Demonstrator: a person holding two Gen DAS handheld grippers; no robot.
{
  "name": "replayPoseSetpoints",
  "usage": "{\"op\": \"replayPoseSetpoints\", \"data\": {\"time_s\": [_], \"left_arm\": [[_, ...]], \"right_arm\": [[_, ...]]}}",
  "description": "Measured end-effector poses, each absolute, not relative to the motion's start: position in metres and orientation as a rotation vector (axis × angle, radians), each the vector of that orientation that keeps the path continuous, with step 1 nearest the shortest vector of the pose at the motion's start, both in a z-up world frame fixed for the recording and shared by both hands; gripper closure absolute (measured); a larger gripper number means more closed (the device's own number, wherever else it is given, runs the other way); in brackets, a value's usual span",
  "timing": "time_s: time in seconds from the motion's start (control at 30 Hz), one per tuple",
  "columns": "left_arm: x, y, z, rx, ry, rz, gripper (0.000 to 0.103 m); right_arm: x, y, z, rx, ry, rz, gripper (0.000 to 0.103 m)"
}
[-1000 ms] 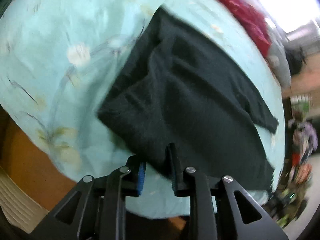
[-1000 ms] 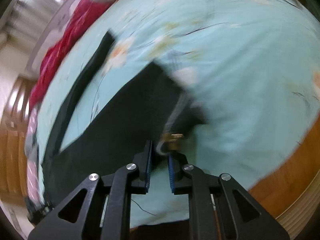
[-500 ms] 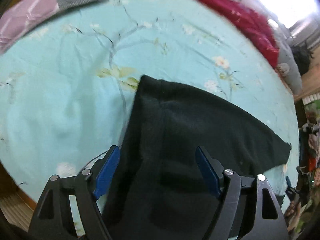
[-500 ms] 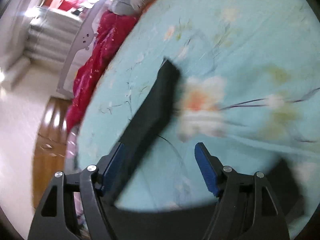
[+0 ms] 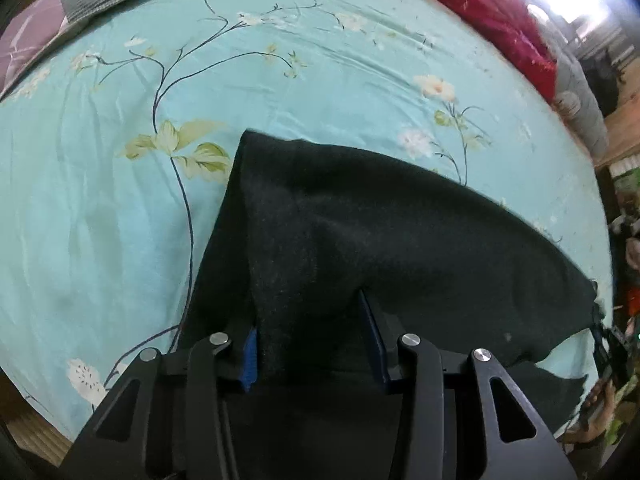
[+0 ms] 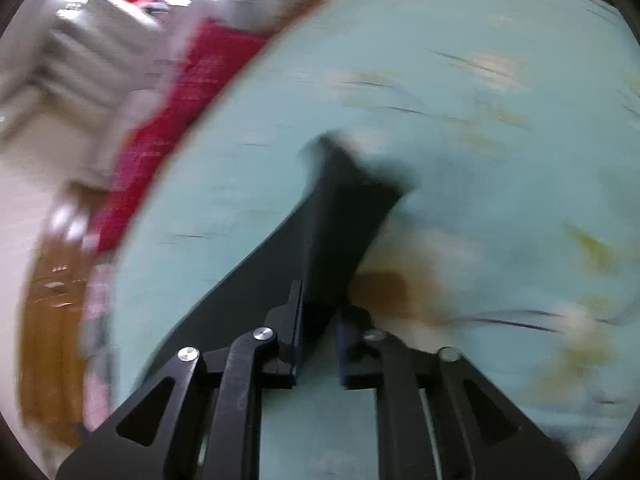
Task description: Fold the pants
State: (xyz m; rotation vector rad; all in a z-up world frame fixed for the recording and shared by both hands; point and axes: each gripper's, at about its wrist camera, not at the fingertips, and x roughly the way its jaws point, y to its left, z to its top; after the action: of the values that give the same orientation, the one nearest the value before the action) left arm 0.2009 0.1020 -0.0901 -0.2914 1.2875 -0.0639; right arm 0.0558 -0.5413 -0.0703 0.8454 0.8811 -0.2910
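Black pants (image 5: 400, 240) lie across a teal floral bedsheet (image 5: 100, 200). My left gripper (image 5: 307, 312) points steeply down at their near edge. Its jaws are closing on a thick raised bunch of the black cloth, which fills the gap between the blue pads. In the blurred right wrist view, the pants (image 6: 348, 200) show as a narrow leg end reaching up over the bedsheet (image 6: 480, 120). My right gripper (image 6: 320, 300) is closing on that leg, and the cloth is pinched in the narrow gap between its pads.
A red blanket (image 5: 500, 12) lies along the far side of the bed, with grey bedding beyond it. A grey and purple quilt (image 5: 60, 12) sits at the upper left corner. The right wrist view shows the red blanket (image 6: 192, 92) and wooden floor (image 6: 44, 300) past the bed's left edge.
Both grippers let go, swung across the bed with jaws wide, and have now closed again: the left on the pants' near edge, the right on the leg end.
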Motion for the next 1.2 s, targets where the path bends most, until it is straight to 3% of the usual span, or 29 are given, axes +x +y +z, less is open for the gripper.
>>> {"op": "replayPoseSetpoints", "data": {"time_s": [0.2,0.23,0.27,0.3,0.37,0.87,0.9,0.93,0.97,1.0,1.2], "left_arm": [[0.206,0.117,-0.061,-0.305,1.234,-0.056,0.06],[0.21,0.12,-0.053,-0.307,1.215,-0.048,0.055],[0.216,0.121,-0.05,-0.313,1.212,-0.046,0.045],[0.222,0.124,-0.048,-0.327,1.216,-0.046,0.041],[0.235,0.126,-0.049,-0.352,1.239,-0.037,0.036],[0.291,0.111,-0.098,-0.448,1.412,-0.101,0.03],[0.29,0.101,-0.095,-0.403,1.384,-0.125,0.034],[0.289,0.092,-0.092,-0.365,1.363,-0.162,0.066],[0.287,0.084,-0.09,-0.32,1.36,-0.187,0.103],[0.285,0.076,-0.087,-0.274,1.356,-0.187,0.098],[0.254,0.059,-0.032,-0.092,1.144,-0.133,0.1]], "right_arm": [[-0.017,-0.604,-0.061,0.976,0.753,-0.441,0.084],[-0.016,-0.608,-0.058,0.968,0.76,-0.437,0.081],[-0.013,-0.611,-0.054,0.952,0.777,-0.427,0.072],[-0.004,-0.609,-0.05,0.924,0.803,-0.411,0.055],[0.023,-0.605,-0.046,0.884,0.845,-0.371,0.034],[0.16,-0.582,-0.079,0.637,1.071,-0.197,0.032],[0.165,-0.573,-0.077,0.558,1.095,-0.174,0.038],[0.166,-0.561,-0.073,0.471,1.109,-0.151,0.05],[0.165,-0.552,-0.071,0.41,1.126,-0.132,0.088],[0.164,-0.543,-0.071,0.351,1.153,-0.123,0.091],[0.135,-0.526,-0.03,0.267,1.035,-0.187,0.091]]}}
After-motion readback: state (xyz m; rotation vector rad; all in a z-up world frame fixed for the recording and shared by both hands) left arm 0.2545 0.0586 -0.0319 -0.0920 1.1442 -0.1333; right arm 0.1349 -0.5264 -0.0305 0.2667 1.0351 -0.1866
